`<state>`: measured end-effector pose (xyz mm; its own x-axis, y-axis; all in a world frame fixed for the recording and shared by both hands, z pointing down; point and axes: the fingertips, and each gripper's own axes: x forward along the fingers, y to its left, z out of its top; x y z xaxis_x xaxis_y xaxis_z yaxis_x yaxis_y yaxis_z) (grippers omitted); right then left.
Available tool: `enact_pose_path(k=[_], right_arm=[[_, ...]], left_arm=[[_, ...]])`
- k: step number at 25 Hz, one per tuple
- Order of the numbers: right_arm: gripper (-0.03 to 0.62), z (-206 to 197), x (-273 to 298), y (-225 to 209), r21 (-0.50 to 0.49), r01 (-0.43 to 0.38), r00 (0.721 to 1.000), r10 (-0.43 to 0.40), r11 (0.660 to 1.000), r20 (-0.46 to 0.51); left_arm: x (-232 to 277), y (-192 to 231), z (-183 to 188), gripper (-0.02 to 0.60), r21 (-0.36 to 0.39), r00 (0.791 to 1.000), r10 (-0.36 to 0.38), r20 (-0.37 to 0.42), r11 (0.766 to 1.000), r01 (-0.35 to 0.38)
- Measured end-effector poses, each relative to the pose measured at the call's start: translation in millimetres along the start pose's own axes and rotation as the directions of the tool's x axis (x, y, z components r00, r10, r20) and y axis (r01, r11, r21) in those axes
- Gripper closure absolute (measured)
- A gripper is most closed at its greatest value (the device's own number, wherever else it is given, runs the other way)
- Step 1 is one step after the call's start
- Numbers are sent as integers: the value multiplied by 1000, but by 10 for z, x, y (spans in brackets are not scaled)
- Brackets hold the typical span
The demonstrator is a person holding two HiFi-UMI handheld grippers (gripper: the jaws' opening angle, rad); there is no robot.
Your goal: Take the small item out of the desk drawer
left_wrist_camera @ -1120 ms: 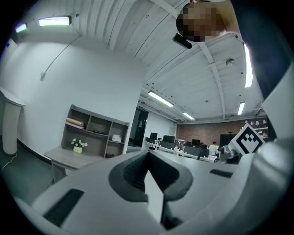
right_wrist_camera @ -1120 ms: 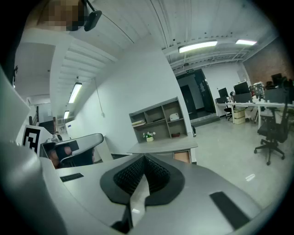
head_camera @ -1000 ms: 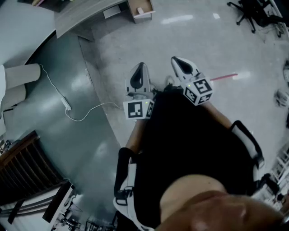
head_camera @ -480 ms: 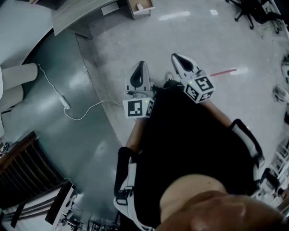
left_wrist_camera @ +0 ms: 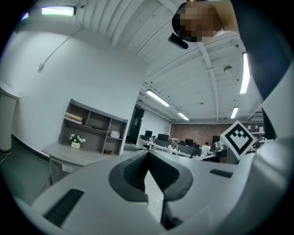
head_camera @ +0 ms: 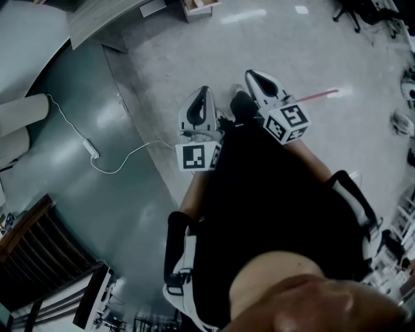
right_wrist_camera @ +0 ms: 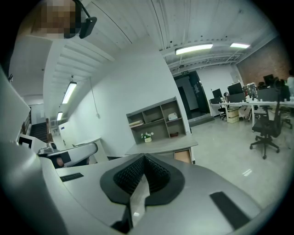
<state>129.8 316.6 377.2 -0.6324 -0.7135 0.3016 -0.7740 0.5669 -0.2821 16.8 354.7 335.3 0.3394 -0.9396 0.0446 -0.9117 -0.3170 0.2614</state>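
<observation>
In the head view my left gripper (head_camera: 203, 94) and right gripper (head_camera: 251, 76) are held side by side close to the body, over bare floor. Both point toward the grey desk (head_camera: 97, 18) far ahead. Each is shut with nothing between its jaws. The left gripper view looks past the shut left gripper (left_wrist_camera: 148, 155) to the desk (left_wrist_camera: 73, 155) with its shelf unit. Beyond the shut right gripper (right_wrist_camera: 144, 158), the right gripper view shows the desk (right_wrist_camera: 161, 146) and its open drawer (right_wrist_camera: 183, 156). The drawer (head_camera: 198, 4) is cut by the head view's top edge, and no small item shows.
A white cable with a power strip (head_camera: 91, 150) lies on the dark green floor at the left. A red strip (head_camera: 318, 96) marks the pale floor at the right. Office chairs (head_camera: 353, 10) stand at the far right. A dark shoe (head_camera: 243, 105) shows between the grippers.
The desk and drawer have slid toward the head view's top edge. A dark shoe has come forward between the grippers. Both grippers keep their pose.
</observation>
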Motion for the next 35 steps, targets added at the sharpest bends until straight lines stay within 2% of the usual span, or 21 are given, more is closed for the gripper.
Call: enact_pose_path(k=[7, 14, 18, 22, 26, 35], right_arm=[[595, -9, 243, -16, 2, -5, 1000, 5, 1000, -16], [595, 127, 696, -227, 3, -12, 1000, 12, 1000, -21], [595, 282, 1005, -440, 4, -14, 1000, 15, 1000, -27], [595, 463, 1348, -748, 6, -19, 999, 20, 1000, -32], [595, 682, 1751, -1068, 15, -23, 999, 23, 1000, -45], [595, 957, 2457, -1726, -4, -57, 994, 57, 998, -97]], left_arm=[[87, 204, -53, 583, 3, 1000, 9, -24, 1000, -9], [497, 465, 23, 583, -11, 999, 25, -22, 1000, -25], [856, 610, 23, 583, 30, 999, 13, -45, 999, -12], [1345, 732, 101, 583, -9, 998, 34, -43, 999, -35], [1860, 904, 117, 583, 42, 996, 37, -79, 999, -34], [2792, 1116, 351, 583, 35, 993, 99, -60, 995, -97]])
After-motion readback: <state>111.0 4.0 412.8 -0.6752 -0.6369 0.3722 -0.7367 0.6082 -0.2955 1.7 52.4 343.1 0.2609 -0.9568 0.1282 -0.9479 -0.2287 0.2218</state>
